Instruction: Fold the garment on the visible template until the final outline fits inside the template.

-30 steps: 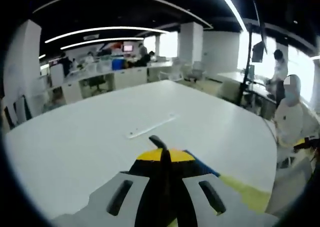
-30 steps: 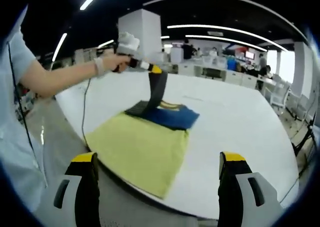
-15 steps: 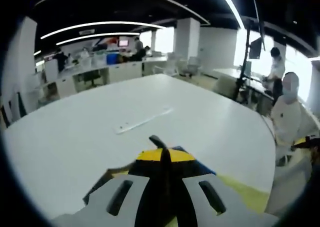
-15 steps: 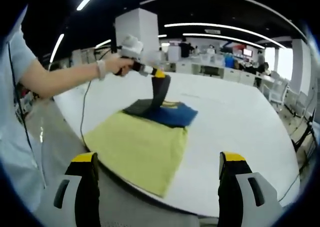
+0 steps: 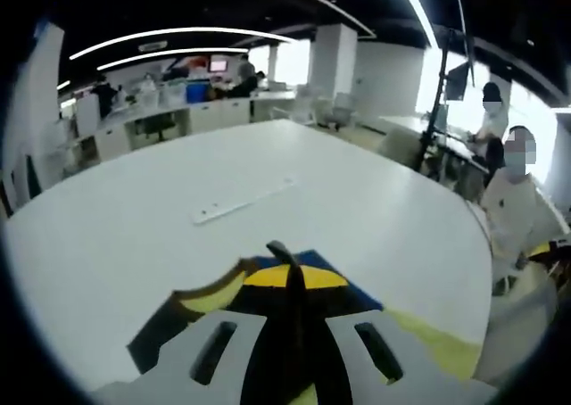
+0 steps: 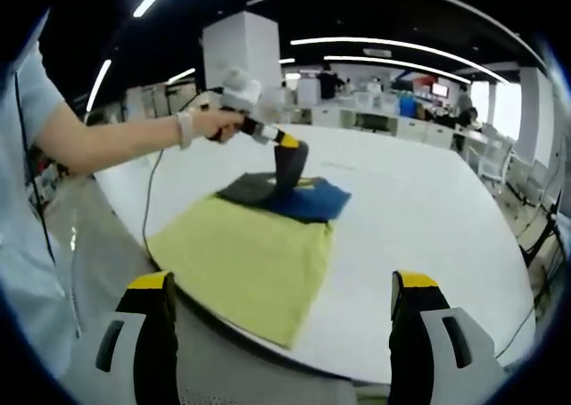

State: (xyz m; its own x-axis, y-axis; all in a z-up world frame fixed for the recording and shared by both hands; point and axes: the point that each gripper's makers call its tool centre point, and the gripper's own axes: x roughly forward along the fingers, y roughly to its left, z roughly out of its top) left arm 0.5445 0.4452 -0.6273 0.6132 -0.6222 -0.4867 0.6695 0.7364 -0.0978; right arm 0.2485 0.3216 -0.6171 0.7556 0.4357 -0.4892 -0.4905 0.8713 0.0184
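A dark blue and black garment [image 6: 308,200] with yellow stripes lies at the far end of a yellow template sheet [image 6: 250,258] on the white table [image 6: 419,218]. The left gripper [image 6: 287,143], held by a person's hand [image 6: 203,124], is shut on a dark flap of the garment and holds it just above the rest. In the left gripper view, that gripper [image 5: 293,278] pinches the dark fabric [image 5: 278,250], with the garment [image 5: 210,298] spread below and the template [image 5: 428,344] to the right. My right gripper [image 6: 281,285] hangs open, near the table's edge, with nothing in it.
A white strip [image 5: 241,202] lies on the table beyond the garment. A person [image 5: 517,200] sits by the table's right edge. The holder's arm [image 6: 98,142] and a cable [image 6: 150,195] reach in from the left. Desks and chairs fill the background.
The left gripper has come down and carried the held flap across the garment; the raised fabric stands much lower now. The right gripper has stayed open in place.
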